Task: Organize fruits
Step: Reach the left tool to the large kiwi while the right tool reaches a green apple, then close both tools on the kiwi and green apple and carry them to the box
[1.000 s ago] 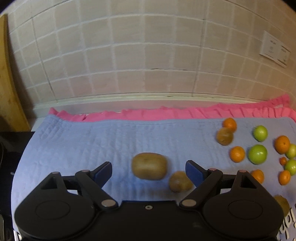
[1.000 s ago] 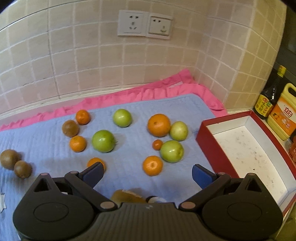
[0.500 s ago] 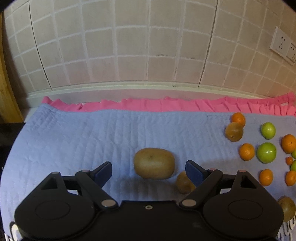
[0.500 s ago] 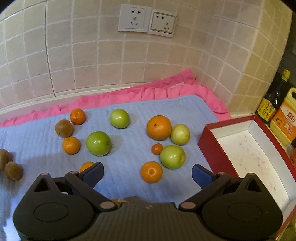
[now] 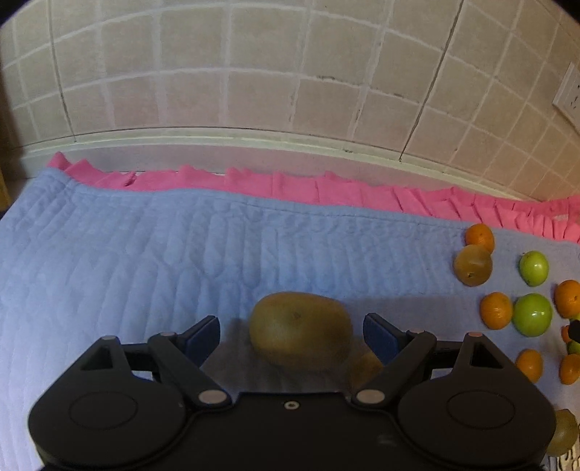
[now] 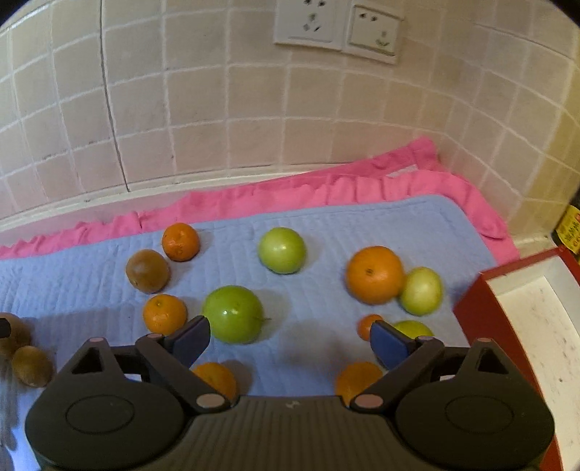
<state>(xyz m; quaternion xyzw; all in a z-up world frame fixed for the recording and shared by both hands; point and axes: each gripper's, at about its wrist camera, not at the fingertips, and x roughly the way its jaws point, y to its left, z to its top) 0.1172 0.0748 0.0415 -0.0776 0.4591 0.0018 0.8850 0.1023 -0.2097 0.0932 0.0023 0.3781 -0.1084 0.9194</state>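
Observation:
In the left wrist view my left gripper (image 5: 291, 335) is open, its jaws standing on either side of a large brown kiwi (image 5: 301, 329) on the blue mat (image 5: 145, 253), not touching it. A second kiwi (image 5: 366, 367) lies partly hidden behind the right finger. In the right wrist view my right gripper (image 6: 290, 338) is open and empty above the mat, with a big green apple (image 6: 233, 313) just beyond its left finger. Oranges (image 6: 373, 273), green apples (image 6: 282, 250) and kiwis (image 6: 146, 270) are scattered ahead.
A red box with a white inside (image 6: 478, 311) stands at the mat's right edge, with bottles (image 6: 569, 232) behind it. A tiled wall with sockets (image 6: 337, 32) runs along the back. A pink cloth (image 5: 326, 188) edges the mat.
My left gripper has moved closer to the large kiwi, which now sits between its jaws. My right gripper has moved forward over the fruit; the near oranges are now under its fingers.

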